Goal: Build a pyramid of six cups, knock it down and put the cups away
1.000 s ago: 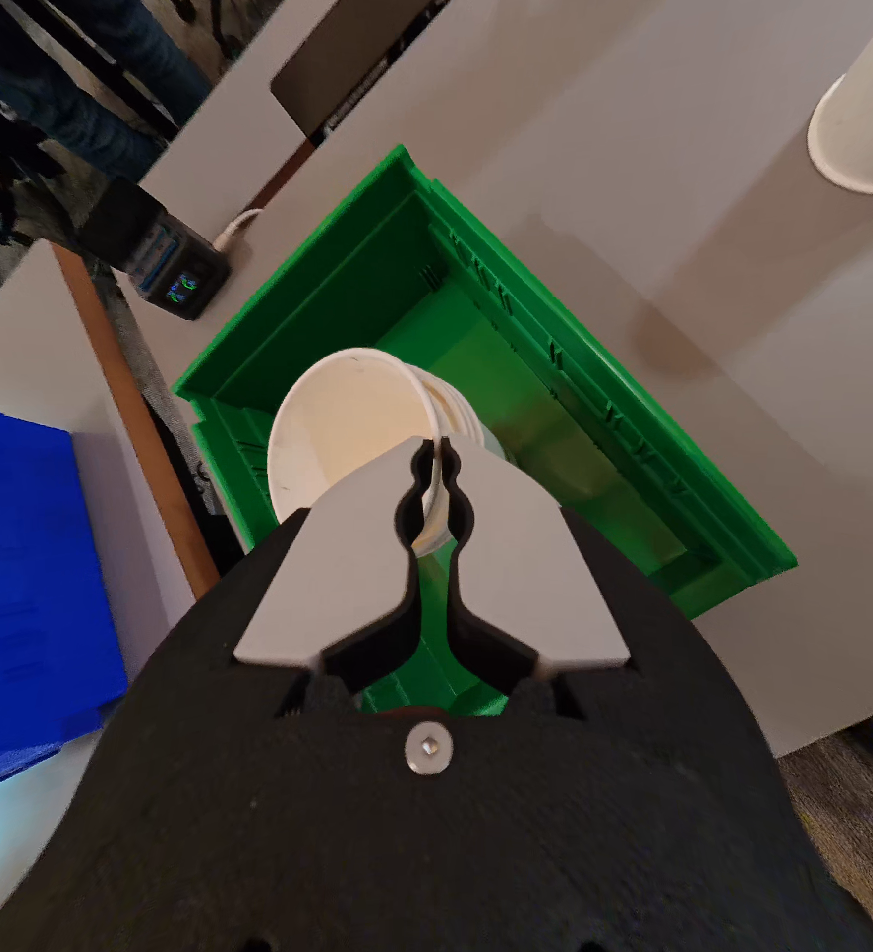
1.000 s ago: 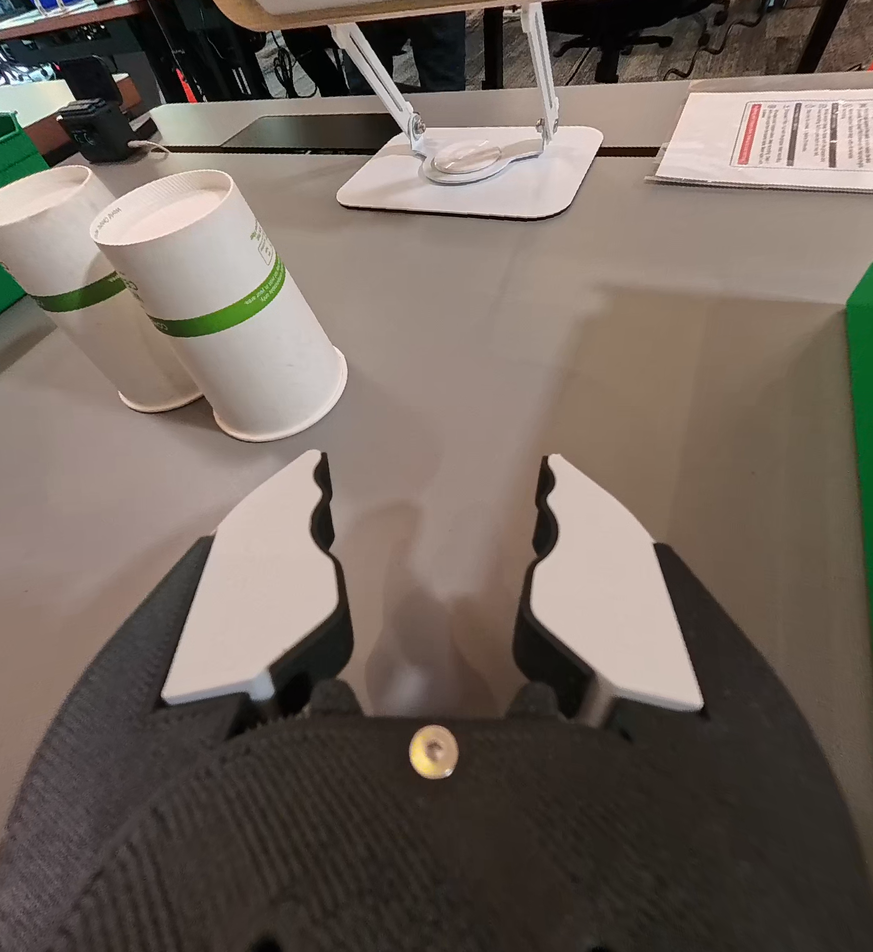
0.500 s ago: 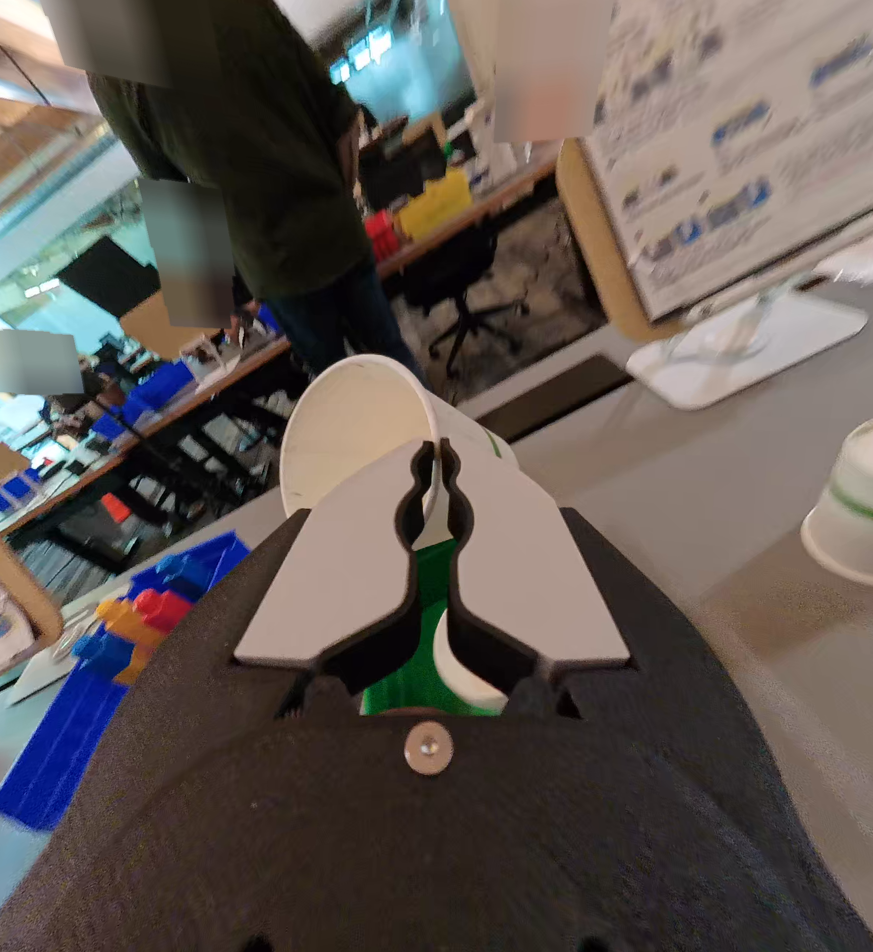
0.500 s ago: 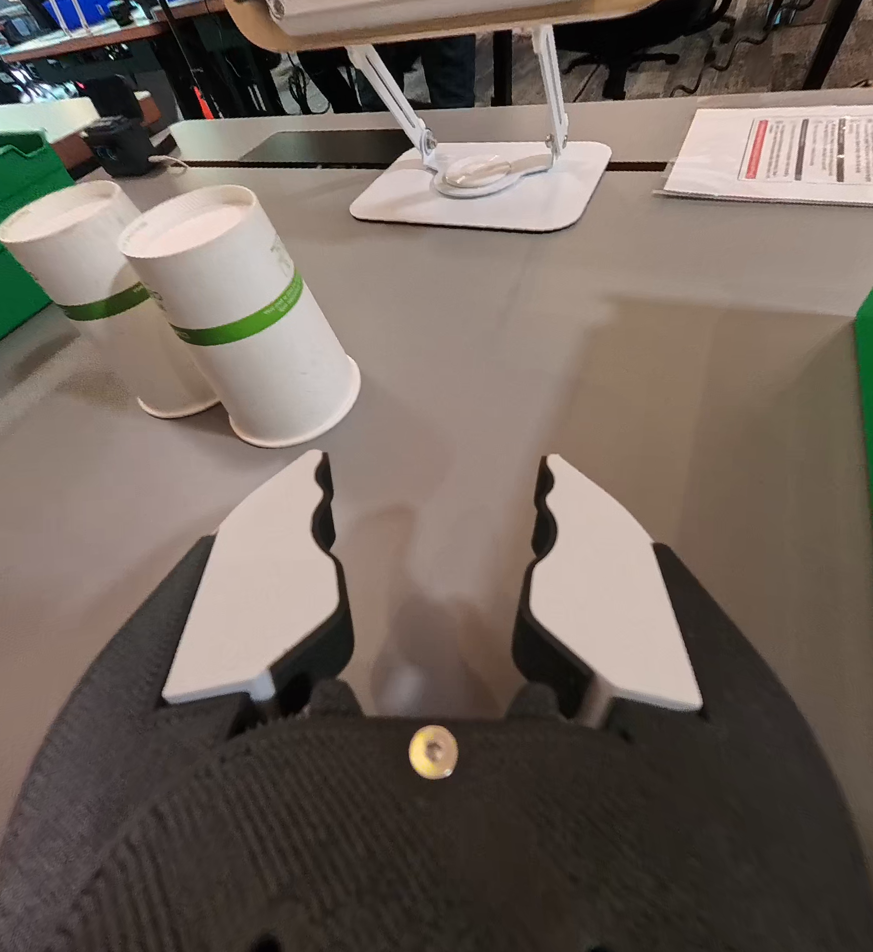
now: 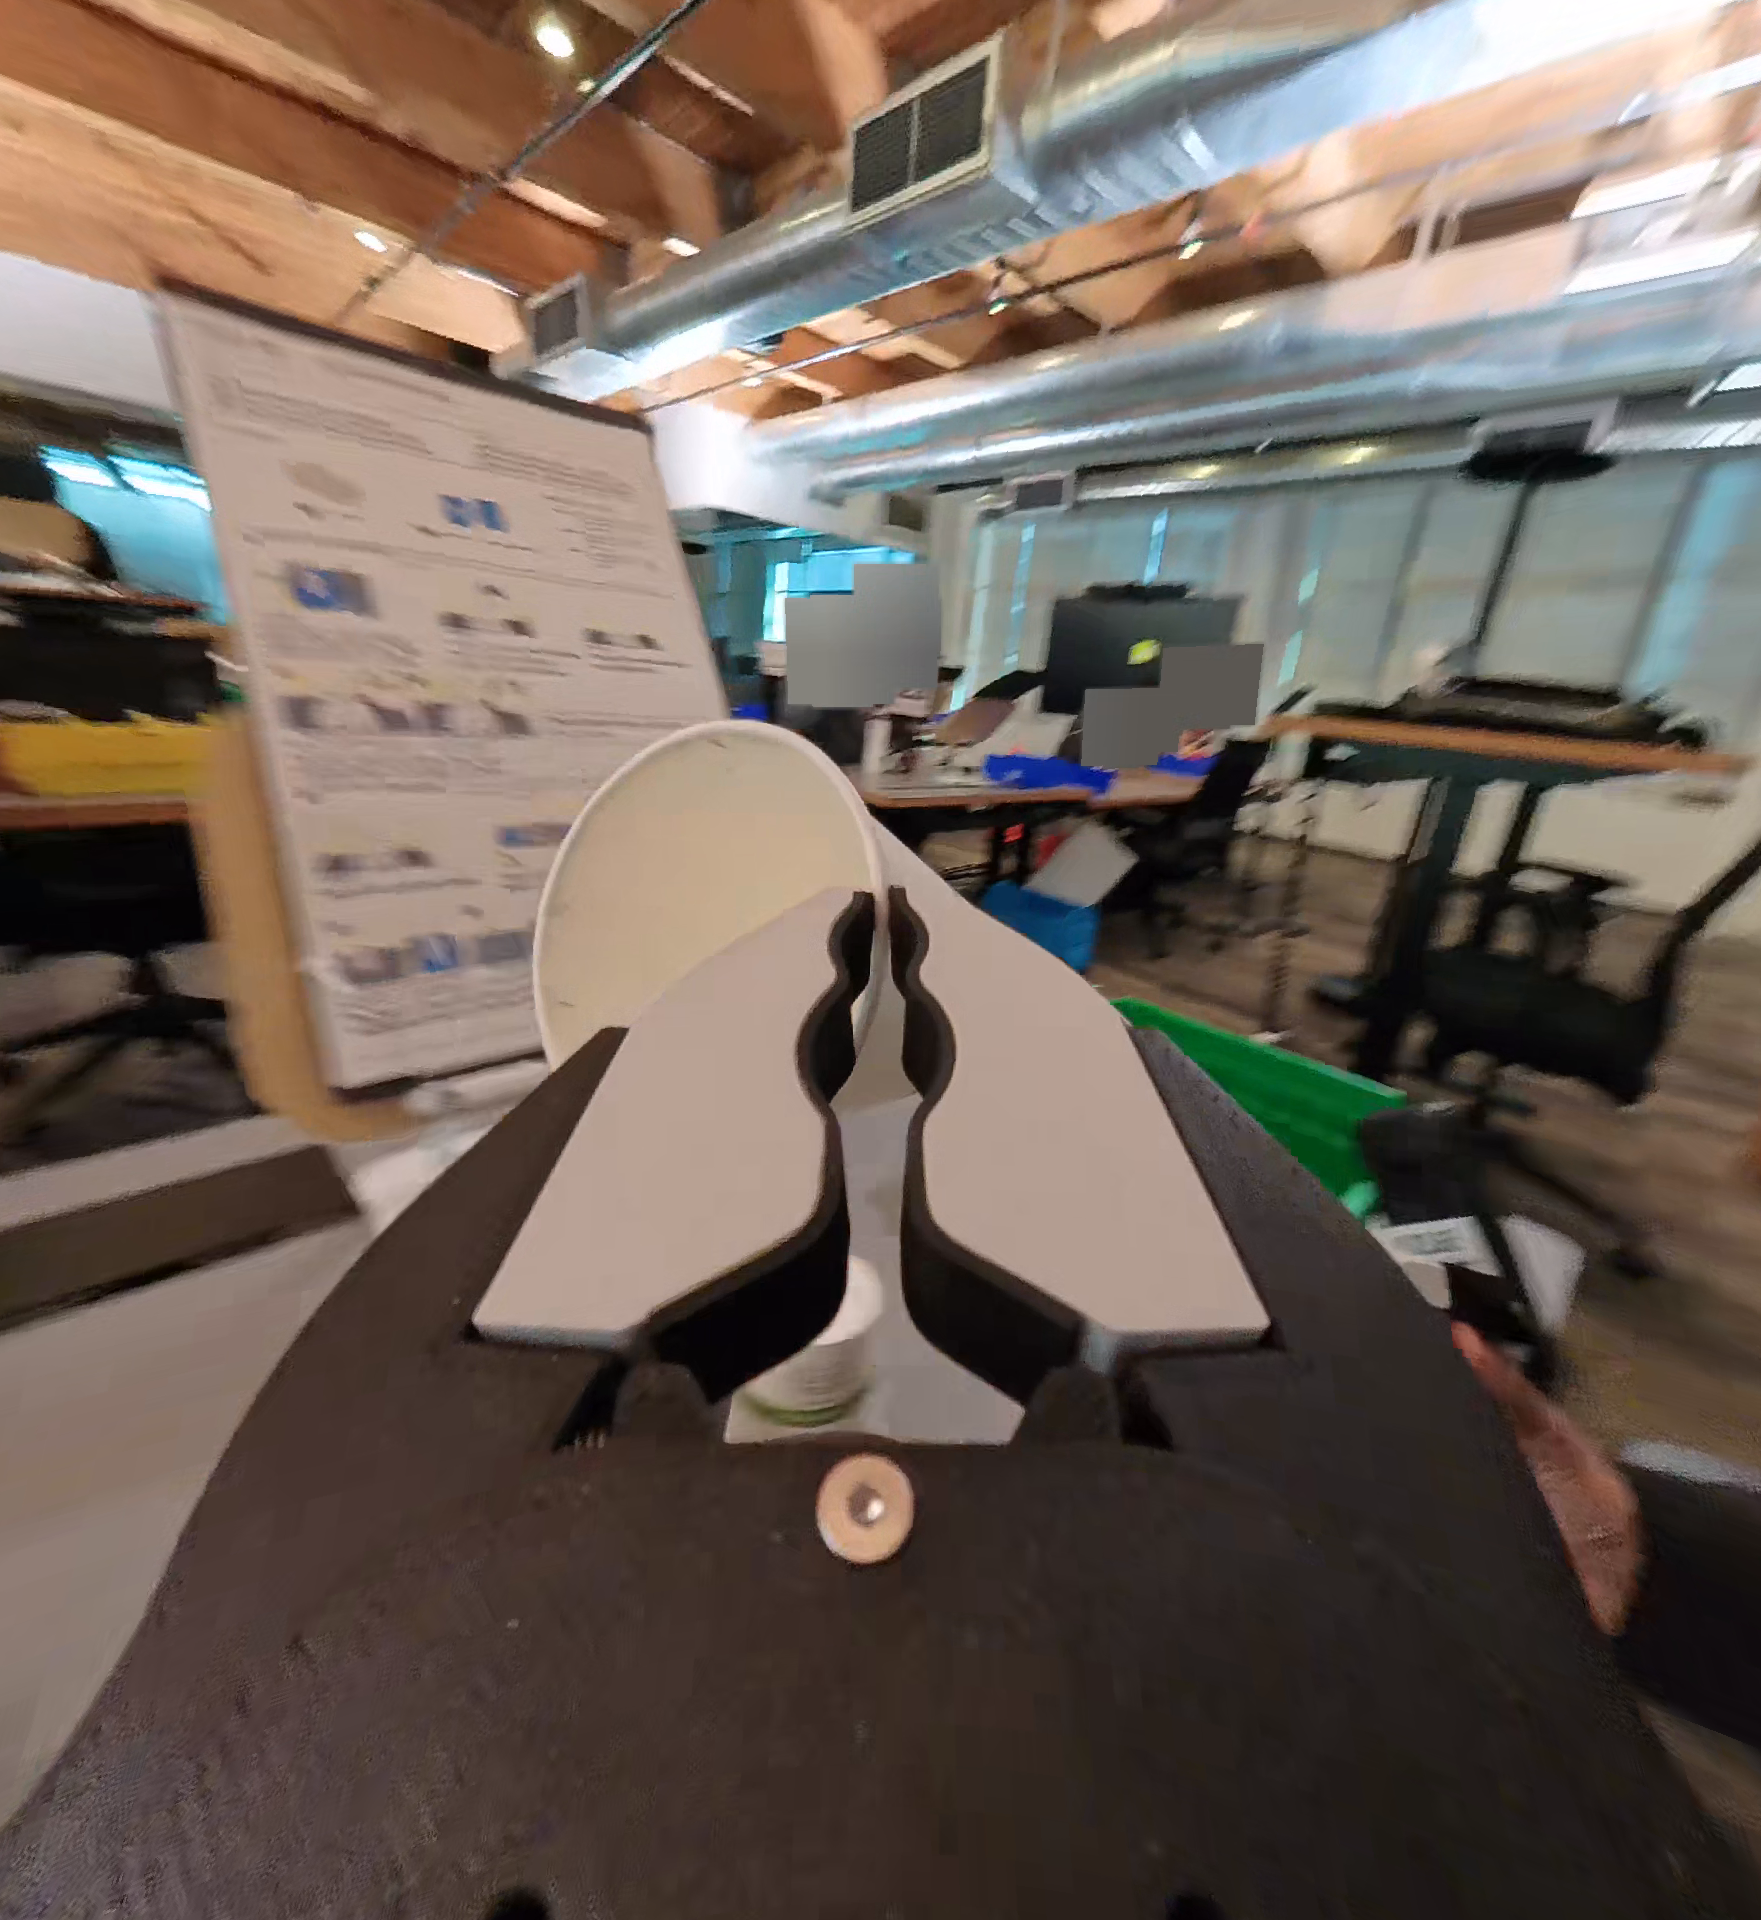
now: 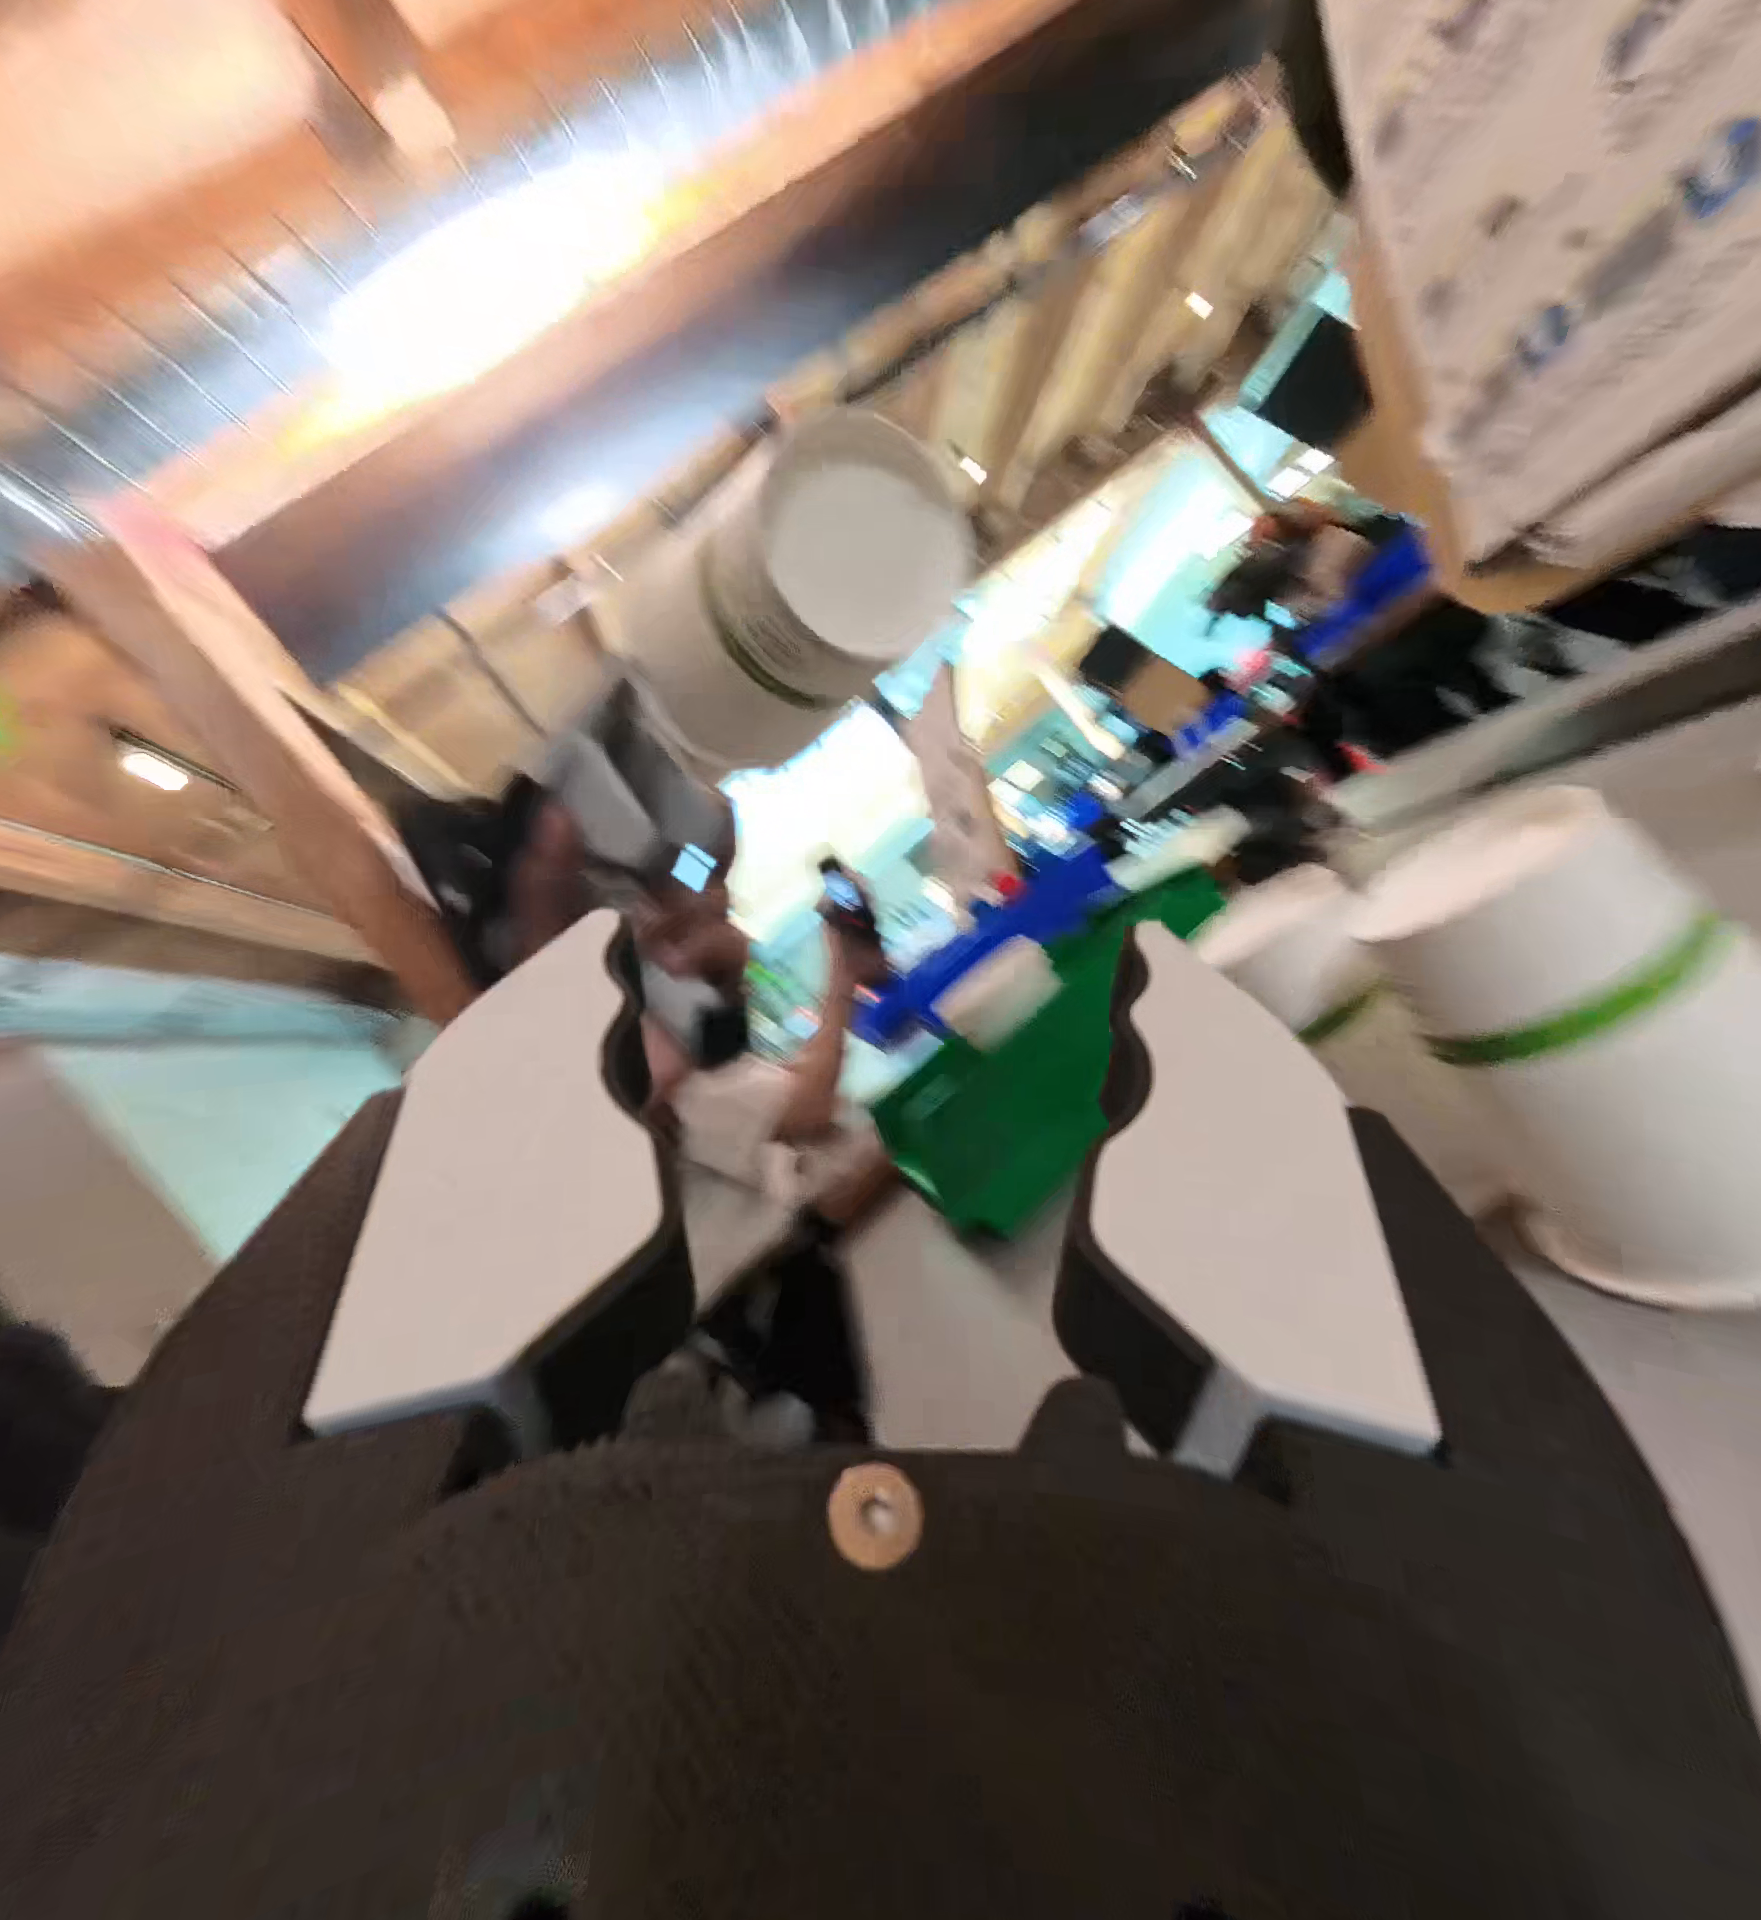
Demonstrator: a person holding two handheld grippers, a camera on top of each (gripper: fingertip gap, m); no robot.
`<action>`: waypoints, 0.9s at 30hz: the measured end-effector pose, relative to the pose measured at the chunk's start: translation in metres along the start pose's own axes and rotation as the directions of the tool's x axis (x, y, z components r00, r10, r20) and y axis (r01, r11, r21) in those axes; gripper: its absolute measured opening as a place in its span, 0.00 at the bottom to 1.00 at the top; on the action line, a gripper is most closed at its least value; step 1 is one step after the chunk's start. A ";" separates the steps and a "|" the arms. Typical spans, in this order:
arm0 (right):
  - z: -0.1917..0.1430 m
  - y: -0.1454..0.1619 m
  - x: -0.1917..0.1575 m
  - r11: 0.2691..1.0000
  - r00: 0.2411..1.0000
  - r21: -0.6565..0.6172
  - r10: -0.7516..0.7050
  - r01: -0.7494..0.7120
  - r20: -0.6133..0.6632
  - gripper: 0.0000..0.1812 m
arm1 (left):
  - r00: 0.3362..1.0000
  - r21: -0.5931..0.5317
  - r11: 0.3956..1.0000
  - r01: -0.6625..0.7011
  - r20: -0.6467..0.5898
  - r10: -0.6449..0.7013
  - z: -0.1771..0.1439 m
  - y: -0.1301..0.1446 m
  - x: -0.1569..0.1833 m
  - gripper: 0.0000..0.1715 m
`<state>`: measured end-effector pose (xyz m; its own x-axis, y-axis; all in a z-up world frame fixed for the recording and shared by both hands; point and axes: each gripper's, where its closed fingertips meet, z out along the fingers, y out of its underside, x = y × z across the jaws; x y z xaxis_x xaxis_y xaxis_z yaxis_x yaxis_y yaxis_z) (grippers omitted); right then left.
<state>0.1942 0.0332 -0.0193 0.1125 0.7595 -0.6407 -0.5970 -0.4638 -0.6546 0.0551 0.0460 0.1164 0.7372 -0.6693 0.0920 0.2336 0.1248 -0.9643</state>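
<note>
Left tongs (image 5: 881,904) pinched on white paper cup's (image 5: 689,883) rim, held high above grey counter (image 5: 76,1455). Right tongs (image 6: 871,961) spread wide, empty; two upturned cups (image 6: 1582,1049) right beside, green bin (image 6: 1001,1122) ahead, all blurry.

Grey worktop (image 6: 1686,1455), pretty blurry

Two upside-down paper cups (image 6: 1593,1049) sit on it, plus a green bin (image 6: 1001,1132).
</note>
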 end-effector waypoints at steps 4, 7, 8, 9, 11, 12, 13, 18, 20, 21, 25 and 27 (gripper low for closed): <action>-0.009 -0.015 -0.006 0.968 0.980 0.172 0.167 -0.184 0.108 0.45 | 0.977 0.001 0.983 0.185 -0.110 -0.183 0.017 0.050 0.044 0.03; -0.013 -0.015 0.002 0.945 0.964 0.199 0.238 -0.259 0.122 0.45 | 0.965 0.011 0.972 0.237 -0.120 -0.234 0.022 0.078 0.063 0.03; -0.013 -0.014 0.004 0.946 0.963 0.192 0.242 -0.262 0.119 0.45 | 0.960 0.025 0.966 0.256 -0.123 -0.251 0.021 0.084 0.068 0.03; -0.012 -0.013 0.004 0.948 0.964 0.183 0.242 -0.259 0.113 0.45 | 0.954 0.033 0.961 0.275 -0.131 -0.269 0.021 0.090 0.074 0.03; -0.011 -0.011 0.005 0.948 0.962 0.173 0.250 -0.266 0.107 0.47 | 0.941 0.014 0.950 0.311 -0.148 -0.305 0.021 0.107 0.086 0.03; -0.010 -0.010 0.007 0.945 0.960 0.173 0.261 -0.276 0.101 0.49 | 0.932 -0.010 0.946 0.325 -0.168 -0.322 0.021 0.116 0.094 0.03; -0.011 -0.009 0.009 0.942 0.958 0.178 0.274 -0.286 0.091 0.50 | 0.923 -0.023 0.940 0.339 -0.186 -0.338 0.020 0.125 0.102 0.03; -0.018 -0.015 0.025 0.909 0.938 0.229 0.338 -0.347 0.081 0.44 | 0.881 -0.094 0.920 0.382 -0.265 -0.393 0.014 0.155 0.128 0.03; -0.019 -0.015 0.029 0.908 0.934 0.221 0.349 -0.357 0.077 0.44 | 0.868 -0.107 0.918 0.381 -0.300 -0.395 0.013 0.158 0.133 0.03; -0.019 -0.014 0.031 0.908 0.932 0.210 0.355 -0.361 0.070 0.45 | 0.868 -0.111 0.924 0.366 -0.318 -0.382 0.013 0.159 0.135 0.03; -0.017 -0.007 0.037 0.889 0.905 0.173 0.419 -0.425 0.073 0.45 | 0.856 -0.130 0.934 0.333 -0.374 -0.357 0.011 0.165 0.137 0.03; -0.018 -0.007 0.040 0.877 0.895 0.179 0.439 -0.446 0.080 0.44 | 0.848 -0.143 0.928 0.344 -0.377 -0.372 0.010 0.168 0.134 0.03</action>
<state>0.2170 0.0584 -0.0474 -0.2253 0.5124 -0.8286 -0.7156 -0.6643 -0.2162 0.1998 -0.0156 -0.0304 0.2995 -0.8902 0.3433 0.3792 -0.2192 -0.8990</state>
